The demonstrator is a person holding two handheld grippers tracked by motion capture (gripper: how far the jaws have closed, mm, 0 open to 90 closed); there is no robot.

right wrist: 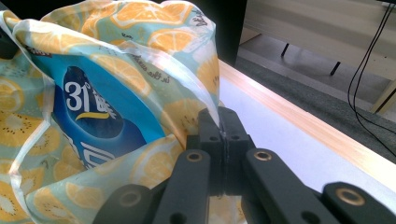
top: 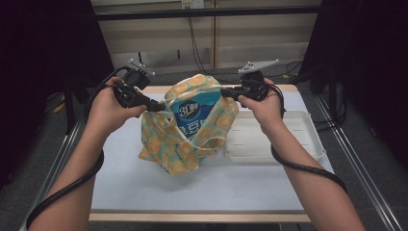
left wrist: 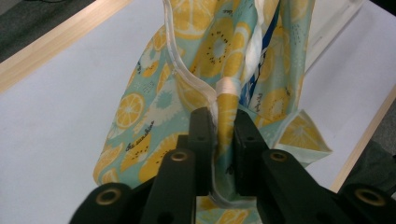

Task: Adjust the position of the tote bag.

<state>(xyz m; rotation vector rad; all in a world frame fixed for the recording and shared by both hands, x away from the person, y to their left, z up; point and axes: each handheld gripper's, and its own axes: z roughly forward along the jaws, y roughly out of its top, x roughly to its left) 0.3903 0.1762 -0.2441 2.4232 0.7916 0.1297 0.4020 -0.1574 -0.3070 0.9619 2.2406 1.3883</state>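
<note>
1. Bag (top: 192, 130) is held up over the table (top: 144, 192), pack (top: 195, 113) sticking out the top.
2. L gripper (left wrist: 218, 125) is pinching the bag's hem; thin bite, could slip w/ a tug.
3. R gripper (right wrist: 219, 126) is clamped on the rim.
4. If either lets go, the pack could tip out by the tray (top: 288, 144).

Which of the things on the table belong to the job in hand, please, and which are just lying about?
In the job:
- fruit-print teal cloth bag
- blue-and-white plastic pack inside it
- left tool, right tool, both gripping the bag's rim

Lying about:
- white plastic tray
- black cables behind the table
</note>
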